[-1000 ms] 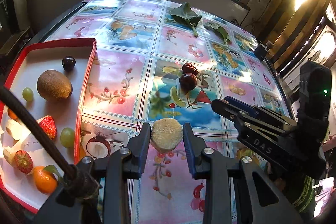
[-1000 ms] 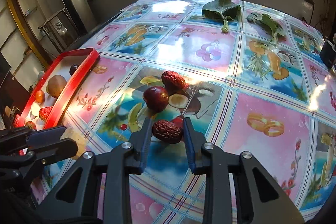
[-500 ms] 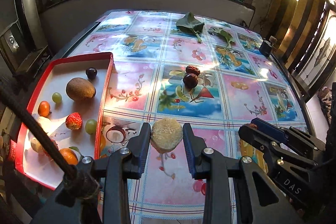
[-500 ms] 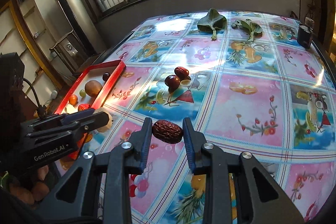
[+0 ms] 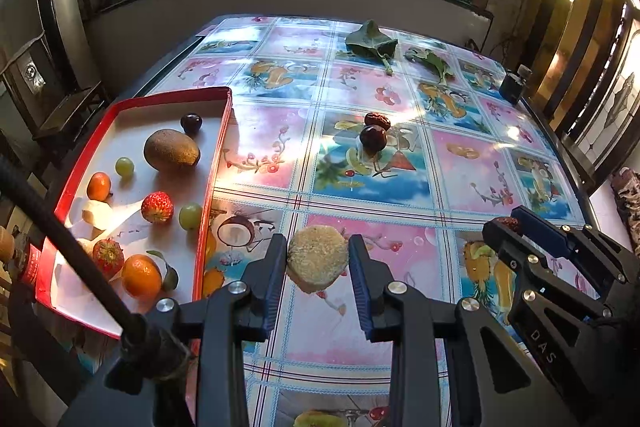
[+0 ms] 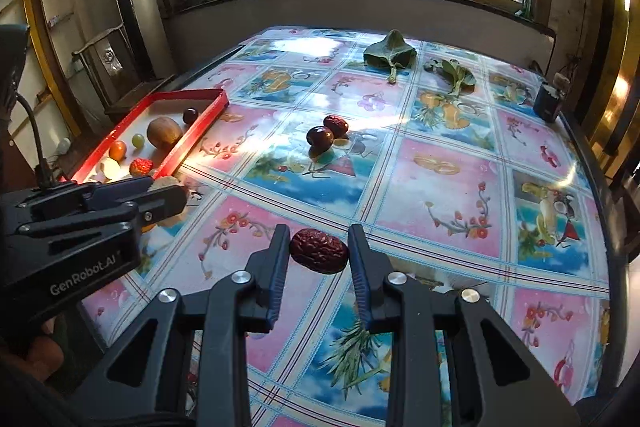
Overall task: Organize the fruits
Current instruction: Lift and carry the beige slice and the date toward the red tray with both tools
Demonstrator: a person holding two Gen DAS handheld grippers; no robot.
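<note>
A table covered with a glossy fruit-patterned oilcloth [image 5: 460,167] is filling both views. A red-rimmed rectangular tray with a white floor [image 5: 218,147] is sitting on its left side, holding a brown fuzzy kiwi [image 5: 172,150], a dark plum [image 5: 191,122], two green grapes, two red strawberries, small oranges and pale peeled pieces.

The left gripper [image 5: 318,259] is pinching a tan, rough-skinned fruit chunk with a pale cut face [image 5: 318,257] between its blue pads, holding it above the cloth just right of the tray's near corner. The right gripper [image 6: 319,251] is squeezing a wrinkled dark-red dried jujube [image 6: 319,251] between its pads, lifted off the table.

Two green leaves [image 6: 390,54] are lying at the far end. Two more red jujubes [image 6: 326,133], touching, are resting mid-table. A small dark jar [image 6: 548,103] is standing at the far right edge.
</note>
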